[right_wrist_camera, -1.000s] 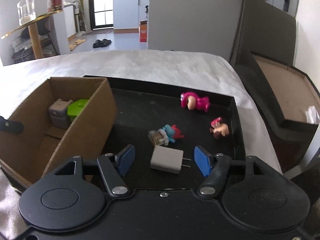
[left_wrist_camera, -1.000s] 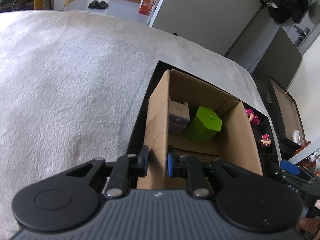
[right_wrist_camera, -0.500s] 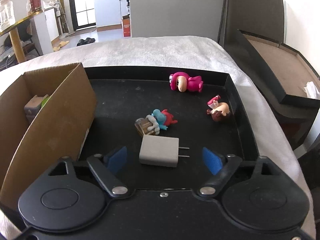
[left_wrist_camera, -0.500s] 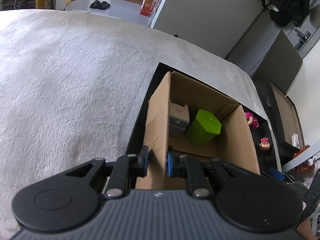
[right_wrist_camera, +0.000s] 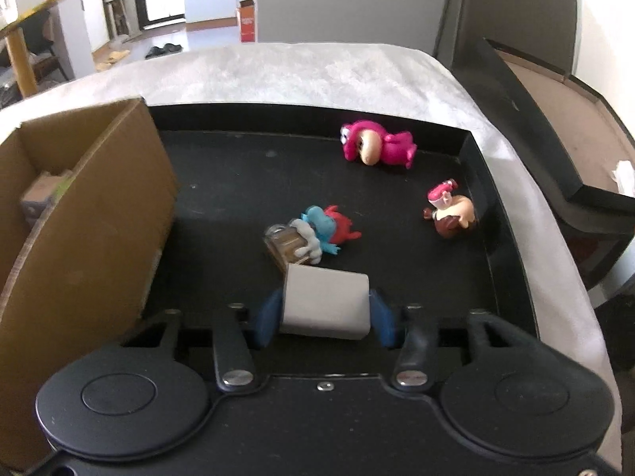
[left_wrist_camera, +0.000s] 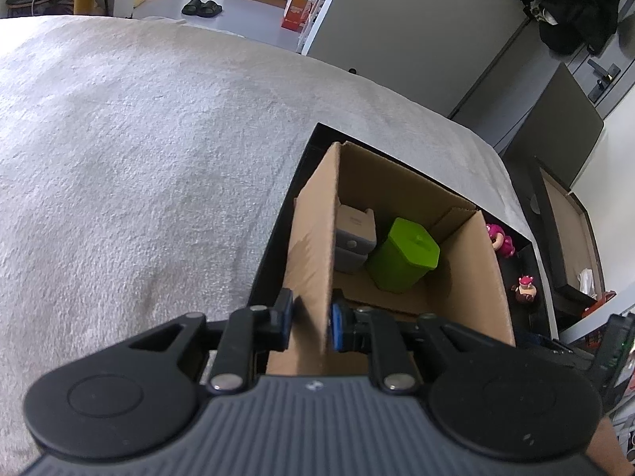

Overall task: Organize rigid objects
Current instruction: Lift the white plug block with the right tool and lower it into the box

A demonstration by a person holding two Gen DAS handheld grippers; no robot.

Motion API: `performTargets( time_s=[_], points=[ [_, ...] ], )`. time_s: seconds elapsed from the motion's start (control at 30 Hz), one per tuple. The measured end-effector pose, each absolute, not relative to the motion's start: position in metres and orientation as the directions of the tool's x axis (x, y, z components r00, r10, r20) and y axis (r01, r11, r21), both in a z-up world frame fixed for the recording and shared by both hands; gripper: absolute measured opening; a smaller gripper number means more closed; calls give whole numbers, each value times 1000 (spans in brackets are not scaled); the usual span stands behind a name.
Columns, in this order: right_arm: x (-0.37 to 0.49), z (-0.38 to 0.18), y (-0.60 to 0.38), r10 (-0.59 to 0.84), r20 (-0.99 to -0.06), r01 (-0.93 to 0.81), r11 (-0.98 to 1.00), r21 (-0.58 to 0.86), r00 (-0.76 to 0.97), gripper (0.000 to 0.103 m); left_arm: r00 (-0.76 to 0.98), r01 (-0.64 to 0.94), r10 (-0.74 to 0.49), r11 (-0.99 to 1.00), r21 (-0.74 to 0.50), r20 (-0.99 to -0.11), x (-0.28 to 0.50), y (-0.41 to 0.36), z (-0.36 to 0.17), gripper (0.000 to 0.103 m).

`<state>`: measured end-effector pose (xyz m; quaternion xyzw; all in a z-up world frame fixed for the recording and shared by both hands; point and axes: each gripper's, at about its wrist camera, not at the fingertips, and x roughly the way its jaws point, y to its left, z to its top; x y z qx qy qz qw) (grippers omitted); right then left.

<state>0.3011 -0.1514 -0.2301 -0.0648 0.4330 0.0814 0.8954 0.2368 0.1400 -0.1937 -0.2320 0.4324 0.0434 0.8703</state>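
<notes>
A black tray [right_wrist_camera: 468, 141] is sitting on the pale blanket [left_wrist_camera: 139, 158]. At its left end, the left gripper [left_wrist_camera: 310, 323] is pinching the cardboard box [left_wrist_camera: 313, 246] wall. Near its front edge, the right gripper [right_wrist_camera: 323, 317] is clamping the grey charger [right_wrist_camera: 325, 303], just before the blue figurine [right_wrist_camera: 317, 234].

Charger [right_wrist_camera: 325, 304] prongs hidden; grey item [right_wrist_camera: 37, 198] in box [right_wrist_camera: 91, 238] mostly occluded, possibly container.

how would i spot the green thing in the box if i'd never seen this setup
Find the open cardboard box standing at one end of the black tray. Two things stand against its far wall: a grey block and, right beside it, the lime-green container, the only bright-coloured thing inside.
</notes>
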Motion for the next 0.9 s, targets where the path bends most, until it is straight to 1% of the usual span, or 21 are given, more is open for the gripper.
performTargets(
  time_s=[0.13, 0.27, 0.47, 0.9],
  points=[
    [292, -230, -155, 87, -788, -203, 978, -49, 609, 47, 619, -279, -124, 888, -365, -776, 236, 140, -196, 17],
    [280, -225, -163, 103, -789, -190, 982, -18, 606, 47, 617, -283, -115, 890, -356, -778, 236, 137, -195, 17],
    [259, -206, -169, 134, -768, -198, 980, 10, 626, 47, 612, -300, -97, 890, -343, -785, 236, 134, -195, 17],
    [238, -167, -168, 162, -714, -226, 974, 6, 681, 47, 592, -329, -75, 886, -326, -802, 237, 131, -194, 17]
  ],
)
